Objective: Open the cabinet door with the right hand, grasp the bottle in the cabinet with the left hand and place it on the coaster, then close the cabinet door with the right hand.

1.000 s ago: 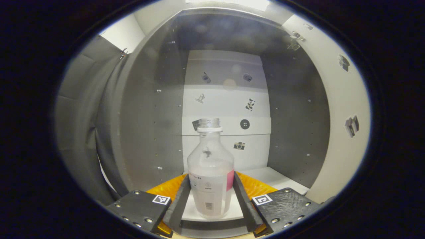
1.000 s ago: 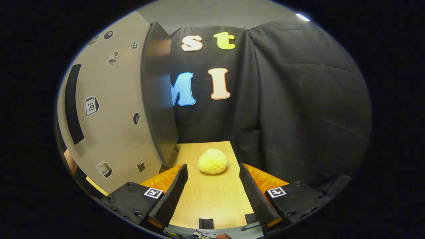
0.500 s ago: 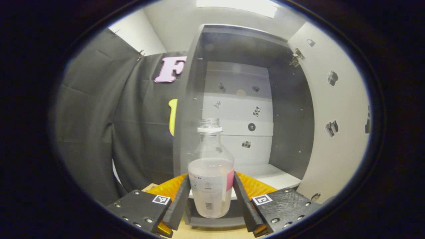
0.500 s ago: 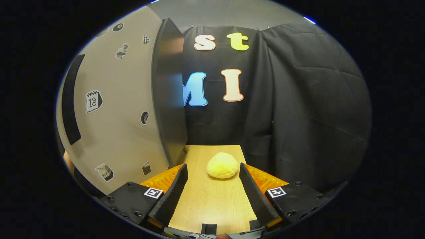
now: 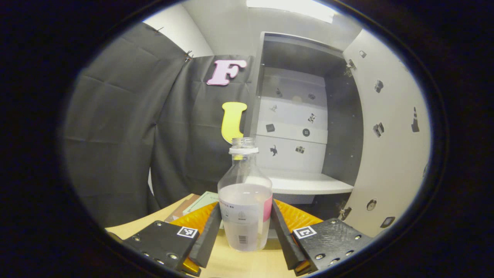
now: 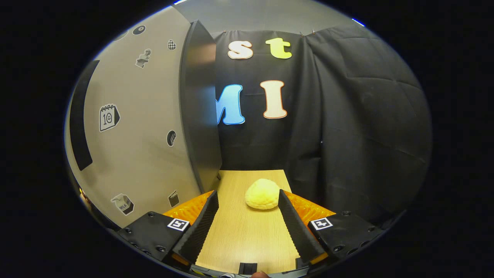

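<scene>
Left gripper view: left gripper [image 5: 245, 231] at 6 o'clock, fingers [image 5: 206, 235] pinching the bottle [image 5: 244, 197] from both sides. Bottle upright, no cap on, cloudy water about half way up, pink patch on its label. Held out in front of the cabinet [image 5: 301, 127], over the table [image 5: 231, 262], not touching it as far as can be seen. Cabinet at 1 o'clock, open, with a white shelf [image 5: 308, 183] and small stickers on the back wall. Door [image 5: 389, 135] swung out at 3 o'clock, more stickers on it. Flat green thing [image 5: 200, 201] on the table at 7 o'clock, just left of the bottle, maybe the coaster, too hidden to be sure.

Right gripper view: right gripper [image 6: 247, 227] at 6 o'clock, fingers [image 6: 197, 231] spread wide, holding nothing. Bare wooden table [image 6: 247, 239] between them. Yellow bun [image 6: 263, 194] on the table just past the tips, near the right finger. Door [image 6: 142, 123] at 9 o'clock, standing open, dark handle strip [image 6: 80, 123] on its far left side, dark edge toward the middle.
</scene>
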